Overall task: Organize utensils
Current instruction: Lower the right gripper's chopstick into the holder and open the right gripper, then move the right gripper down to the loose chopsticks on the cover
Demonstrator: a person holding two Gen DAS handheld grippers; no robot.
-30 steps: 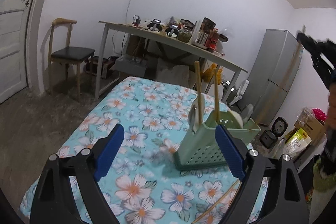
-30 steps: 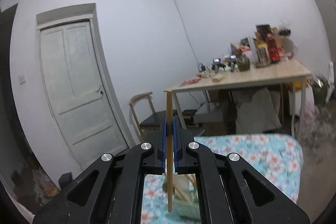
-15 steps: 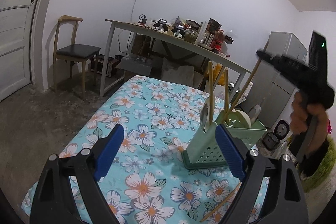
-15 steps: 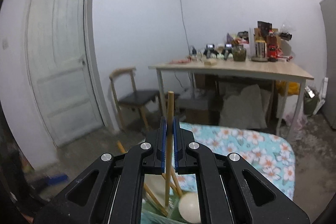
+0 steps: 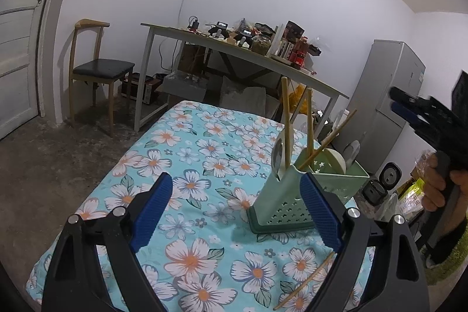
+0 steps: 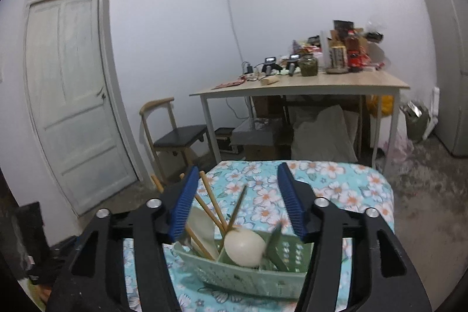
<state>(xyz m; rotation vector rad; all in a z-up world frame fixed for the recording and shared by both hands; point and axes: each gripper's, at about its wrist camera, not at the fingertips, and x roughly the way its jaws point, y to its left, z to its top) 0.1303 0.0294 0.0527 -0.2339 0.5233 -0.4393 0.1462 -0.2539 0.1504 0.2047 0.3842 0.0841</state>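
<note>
- Now the right tool (image 6: 234, 203) hangs over the green utensil caddy (image 6: 242, 274), its jaws opening and pinching nothing; the chopsticks (image 6: 213, 206) lean loose inside.
- The left tool (image 5: 237, 212) is spread wide and empty above the floral tabletop (image 5: 187, 154).
- One stray chopstick (image 5: 304, 282) lies flat near the front edge: light, stiff, thin, likely to roll. I would pinch it mid-length.
- The caddy looks light and tippable.

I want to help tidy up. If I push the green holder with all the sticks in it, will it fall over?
Probably not easily: the green holder has a base wider than its top. It looks like light plastic, so it might slide on the flowery cloth. The tall chopsticks lean loosely and would likely rattle.
</note>
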